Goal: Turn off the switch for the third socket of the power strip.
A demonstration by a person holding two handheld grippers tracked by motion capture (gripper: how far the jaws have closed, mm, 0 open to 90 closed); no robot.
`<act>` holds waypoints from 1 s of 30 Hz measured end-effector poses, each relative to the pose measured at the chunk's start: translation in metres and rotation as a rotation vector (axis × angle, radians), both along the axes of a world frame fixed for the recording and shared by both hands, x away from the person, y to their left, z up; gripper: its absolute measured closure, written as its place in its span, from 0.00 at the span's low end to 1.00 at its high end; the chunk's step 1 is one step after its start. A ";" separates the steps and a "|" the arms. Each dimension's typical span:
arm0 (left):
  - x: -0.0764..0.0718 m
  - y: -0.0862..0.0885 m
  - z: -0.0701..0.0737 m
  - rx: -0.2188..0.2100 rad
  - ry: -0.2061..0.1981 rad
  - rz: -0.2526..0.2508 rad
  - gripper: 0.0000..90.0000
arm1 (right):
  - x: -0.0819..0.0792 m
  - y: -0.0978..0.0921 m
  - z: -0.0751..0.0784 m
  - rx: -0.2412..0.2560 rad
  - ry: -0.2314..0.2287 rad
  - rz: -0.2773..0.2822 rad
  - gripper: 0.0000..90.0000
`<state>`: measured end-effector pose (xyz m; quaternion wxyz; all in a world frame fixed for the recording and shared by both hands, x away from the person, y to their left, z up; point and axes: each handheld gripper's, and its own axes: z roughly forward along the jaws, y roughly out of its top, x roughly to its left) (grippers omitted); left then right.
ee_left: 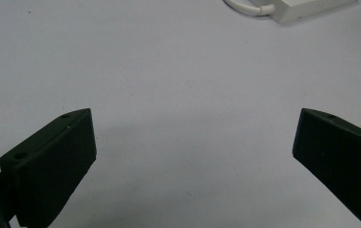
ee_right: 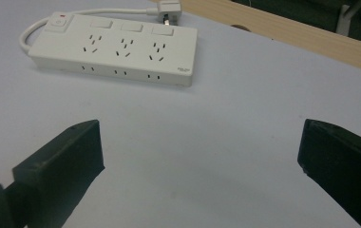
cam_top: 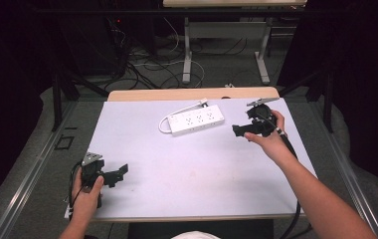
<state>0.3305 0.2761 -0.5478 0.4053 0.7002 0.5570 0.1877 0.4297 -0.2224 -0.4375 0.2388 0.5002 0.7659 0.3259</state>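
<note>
A white power strip (cam_top: 197,119) lies at the back middle of the white table top, its cord looped at its left end and its plug (cam_top: 202,103) resting behind it. In the right gripper view the power strip (ee_right: 114,52) shows three rows of sockets and a switch at its left end, with the plug (ee_right: 170,9) beyond. My right gripper (cam_top: 240,131) is held open just right of the strip, jaws wide apart over bare table (ee_right: 197,142). My left gripper (cam_top: 120,174) is open near the front left corner, nothing between its jaws (ee_left: 193,142); a corner of the power strip (ee_left: 302,9) is far ahead.
The table top (cam_top: 192,169) is a white sheet on a wooden board whose edge (cam_top: 177,94) shows at the back. Beyond it stand a desk frame (cam_top: 227,50) and loose cables (cam_top: 152,69) on the floor. Dark curtains hang on both sides.
</note>
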 end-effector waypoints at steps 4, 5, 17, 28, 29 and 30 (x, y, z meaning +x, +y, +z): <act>0.000 0.000 0.000 0.000 0.001 -0.001 0.01 | 0.008 0.001 0.004 0.004 0.014 -0.007 0.01; 0.000 0.000 0.000 -0.001 0.001 -0.001 0.01 | 0.008 0.001 0.004 0.004 0.014 -0.007 0.01; 0.000 0.000 0.000 -0.003 0.002 -0.004 0.01 | 0.032 0.013 0.020 0.002 0.026 -0.021 0.04; 0.000 0.000 0.000 -0.002 0.000 -0.006 0.01 | 0.050 0.026 0.032 0.000 0.036 -0.022 0.09; 0.000 0.000 0.000 -0.001 0.001 -0.009 0.01 | 0.053 0.029 0.033 -0.005 0.039 -0.027 0.10; 0.000 0.000 0.000 -0.002 0.001 -0.009 0.01 | 0.053 0.029 0.033 -0.005 0.039 -0.027 0.10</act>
